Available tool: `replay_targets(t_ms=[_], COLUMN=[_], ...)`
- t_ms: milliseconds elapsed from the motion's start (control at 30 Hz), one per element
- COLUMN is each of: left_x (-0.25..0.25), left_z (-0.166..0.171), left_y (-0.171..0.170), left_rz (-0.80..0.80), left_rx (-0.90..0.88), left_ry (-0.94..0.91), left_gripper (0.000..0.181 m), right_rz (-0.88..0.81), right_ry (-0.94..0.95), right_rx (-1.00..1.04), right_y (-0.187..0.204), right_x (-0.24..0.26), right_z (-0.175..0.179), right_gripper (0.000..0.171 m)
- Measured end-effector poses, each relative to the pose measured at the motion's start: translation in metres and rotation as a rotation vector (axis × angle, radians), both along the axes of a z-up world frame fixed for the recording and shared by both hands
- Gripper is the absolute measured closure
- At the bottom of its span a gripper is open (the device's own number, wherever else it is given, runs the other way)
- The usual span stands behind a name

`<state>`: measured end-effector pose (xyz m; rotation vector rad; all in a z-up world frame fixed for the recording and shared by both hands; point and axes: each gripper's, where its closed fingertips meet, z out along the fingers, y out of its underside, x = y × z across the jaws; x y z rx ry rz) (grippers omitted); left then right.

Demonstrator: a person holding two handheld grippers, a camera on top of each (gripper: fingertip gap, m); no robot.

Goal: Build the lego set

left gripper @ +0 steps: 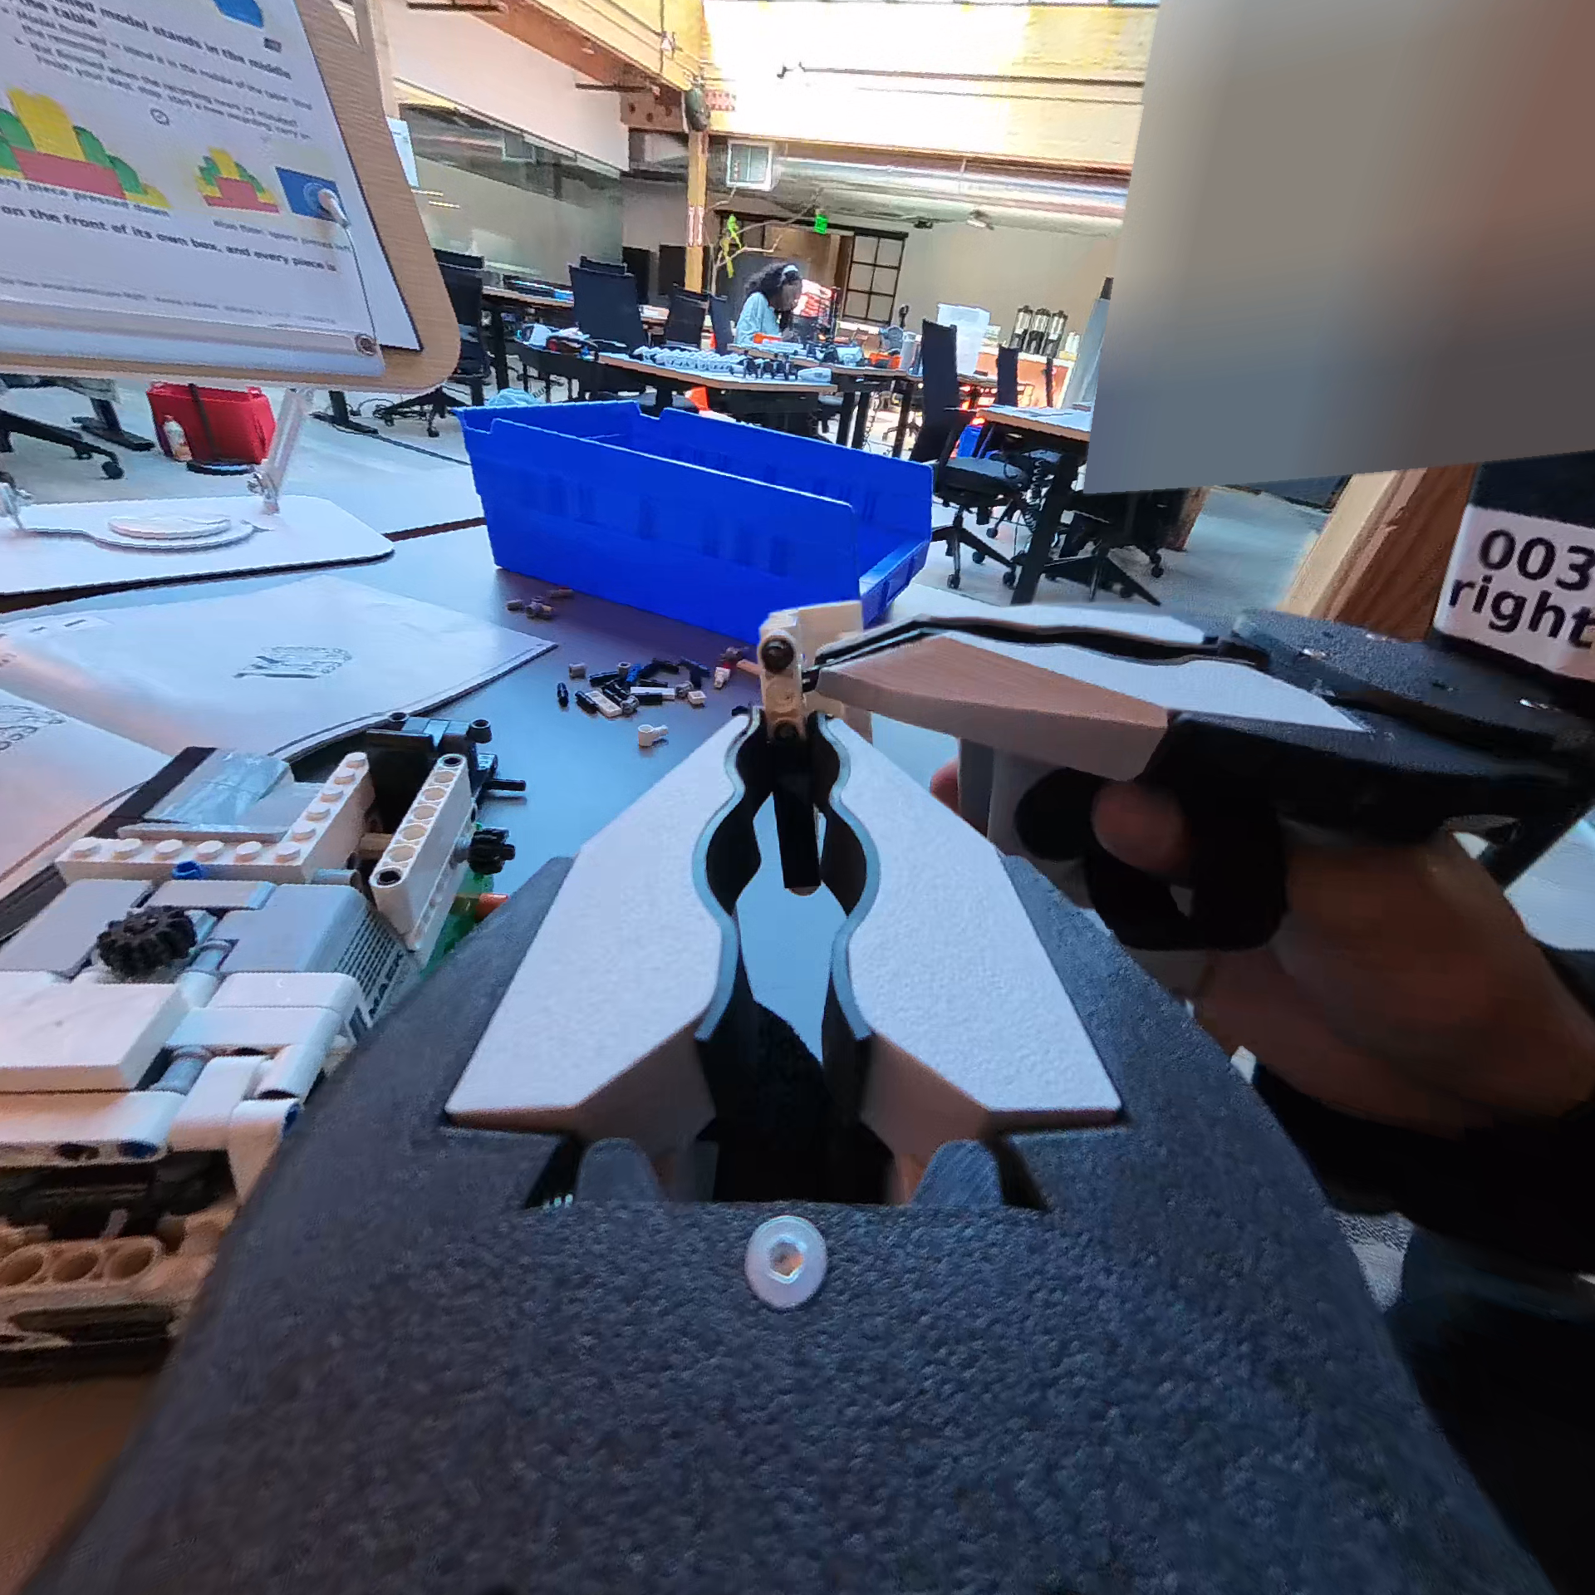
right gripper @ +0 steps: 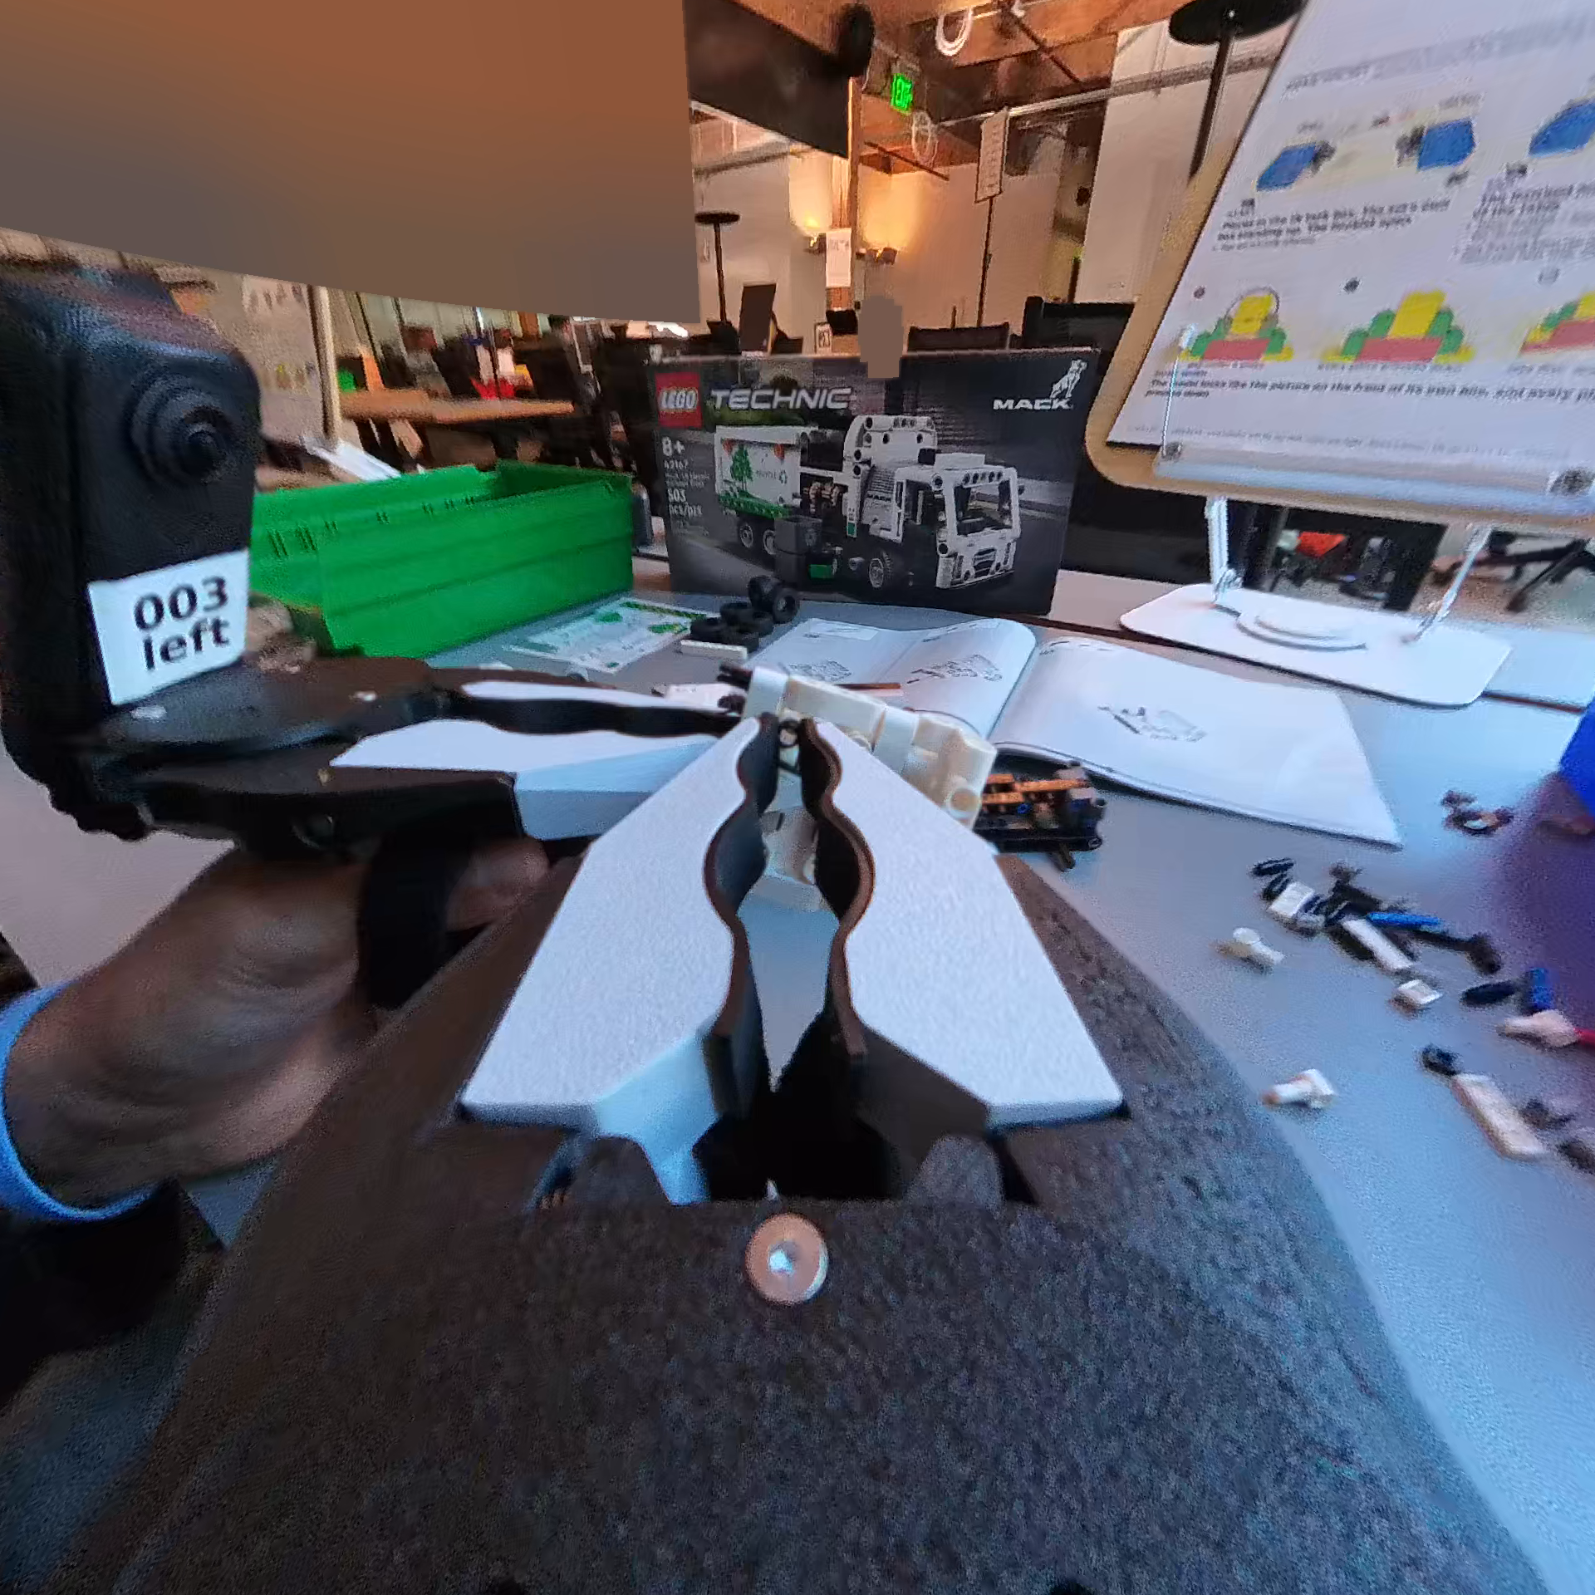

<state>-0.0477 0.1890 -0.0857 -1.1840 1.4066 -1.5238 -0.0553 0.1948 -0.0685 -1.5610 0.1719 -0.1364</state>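
Note:
My left gripper (left gripper: 790, 729) is shut on a short black axle (left gripper: 796, 837) that stands upright between its fingers. A small white beam piece (left gripper: 779, 682) sits on the axle's top end. My right gripper (left gripper: 816, 669) reaches in from the right and is shut on that white piece. In the right wrist view my right gripper (right gripper: 784, 729) is closed at the tips, with the left gripper (right gripper: 729, 703) meeting it from the left. The partly built white truck model (left gripper: 259, 863) lies on the table to the left, and shows behind the tips in the right wrist view (right gripper: 915, 742).
Loose small parts (left gripper: 630, 686) lie scattered ahead, also at the right of the right wrist view (right gripper: 1381, 941). A blue bin (left gripper: 690, 518), a green bin (right gripper: 449, 552), the set's box (right gripper: 863, 483), black tyres (right gripper: 751, 613), an open manual (right gripper: 1122, 716) and an instruction board on a stand (left gripper: 173, 173) surround the work spot. My two grippers' fingertips are within a few centimetres of each other.

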Motion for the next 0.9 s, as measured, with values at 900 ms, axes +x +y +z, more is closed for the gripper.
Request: replay_targets(t_ms=[900], left_x=[-0.001], left_z=[-0.007], left_y=[-0.002], left_rz=[0.123], left_rx=[0.414], left_ry=[-0.019], left_gripper=[0.175], right_rz=[0.092], right_ry=[0.011], right_rx=[-0.039], right_y=[-0.009], right_x=[0.000], right_z=[-0.011], right_gripper=[0.167])
